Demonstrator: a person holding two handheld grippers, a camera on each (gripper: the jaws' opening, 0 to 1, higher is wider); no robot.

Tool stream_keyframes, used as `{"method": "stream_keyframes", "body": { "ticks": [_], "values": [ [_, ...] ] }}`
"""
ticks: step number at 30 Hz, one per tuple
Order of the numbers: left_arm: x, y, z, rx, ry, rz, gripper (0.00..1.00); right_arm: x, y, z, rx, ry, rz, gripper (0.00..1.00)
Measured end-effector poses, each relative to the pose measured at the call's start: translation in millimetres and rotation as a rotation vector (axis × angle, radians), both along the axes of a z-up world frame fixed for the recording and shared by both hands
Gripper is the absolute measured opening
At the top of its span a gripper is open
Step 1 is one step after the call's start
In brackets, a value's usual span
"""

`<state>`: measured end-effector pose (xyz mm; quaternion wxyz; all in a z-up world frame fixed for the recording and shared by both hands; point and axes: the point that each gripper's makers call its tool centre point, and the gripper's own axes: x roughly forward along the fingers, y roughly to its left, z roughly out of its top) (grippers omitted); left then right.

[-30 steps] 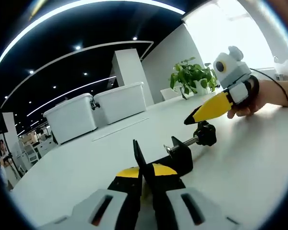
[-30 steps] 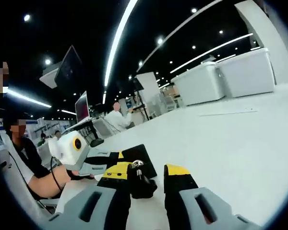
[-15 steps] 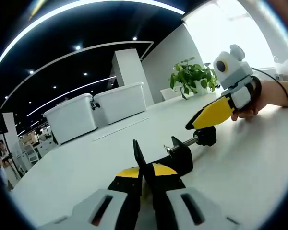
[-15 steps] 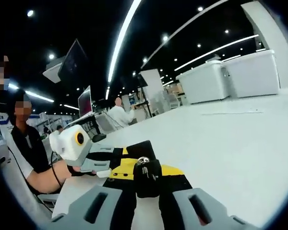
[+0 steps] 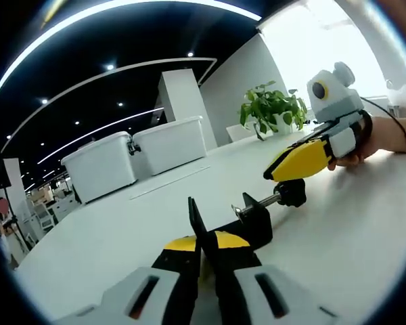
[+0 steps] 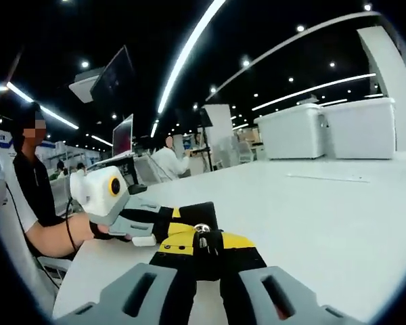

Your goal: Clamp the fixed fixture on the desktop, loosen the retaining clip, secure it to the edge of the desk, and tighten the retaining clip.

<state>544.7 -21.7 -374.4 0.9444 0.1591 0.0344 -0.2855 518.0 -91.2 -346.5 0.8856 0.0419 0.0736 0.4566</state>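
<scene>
A black clamp (image 5: 252, 220) lies on the white desk (image 5: 352, 223), near its middle. The left gripper (image 5: 201, 247) is closed on the clamp's body. The right gripper (image 6: 207, 252) is closed on the screw knob (image 5: 291, 191). To loosen well, hold the body steady and twist the knob without lifting.

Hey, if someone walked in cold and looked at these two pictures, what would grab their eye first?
Probably the black clamp lying on the white desk, pinched at one end by the left claw in the left gripper view. The right claw is shut on the clamp's knob, with its yellow tips standing out. Behind, two big white bins sit on the desk, and a green plant stands by the bright window.
</scene>
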Motion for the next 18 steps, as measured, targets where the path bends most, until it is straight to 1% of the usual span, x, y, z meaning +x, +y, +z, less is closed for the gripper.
{"method": "stream_keyframes", "body": {
  "ticks": [2, 4, 5, 9, 13, 14, 15, 17, 18],
  "values": [
    [-1.8, -0.5, 0.2, 0.0, 0.0, 0.0, 0.07, -0.2, 0.7, -0.2, 0.0, 0.007, 0.004, 0.13],
    [-3.4, -0.9, 0.3, 0.0, 0.0, 0.0, 0.07, -1.9, 2.8, -1.0, -0.005, 0.009, 0.015, 0.16],
    [-3.9, -1.1, 0.3, 0.0, 0.0, 0.0, 0.07, -1.9, 3.2, -1.3, -0.01, 0.002, 0.015, 0.17],
    [-4.0, -2.0, 0.4, 0.0, 0.0, 0.0, 0.07, -2.0, 3.1, -1.3, -0.01, 0.003, 0.016, 0.17],
    [-3.2, -2.7, 0.5, 0.0, 0.0, 0.0, 0.07, -1.0, 1.8, -1.3, -0.016, -0.002, 0.008, 0.2],
    [-3.2, -2.9, 0.5, 0.0, 0.0, 0.0, 0.07, -0.7, 1.4, -1.3, -0.019, -0.004, 0.005, 0.22],
    [-3.1, -3.0, 0.6, 0.0, 0.0, 0.0, 0.07, -2.0, 2.3, -1.8, -0.027, -0.01, 0.012, 0.26],
    [-2.8, -3.3, 0.7, 0.0, 0.0, -0.001, 0.07, -12.5, 10.9, -8.8, -0.073, -0.018, 0.072, 0.38],
    [-3.0, -3.4, 0.8, 0.0, -0.001, -0.001, 0.07, -11.6, 14.5, -4.7, -0.083, -0.075, 0.071, 0.4]
  ]
}}
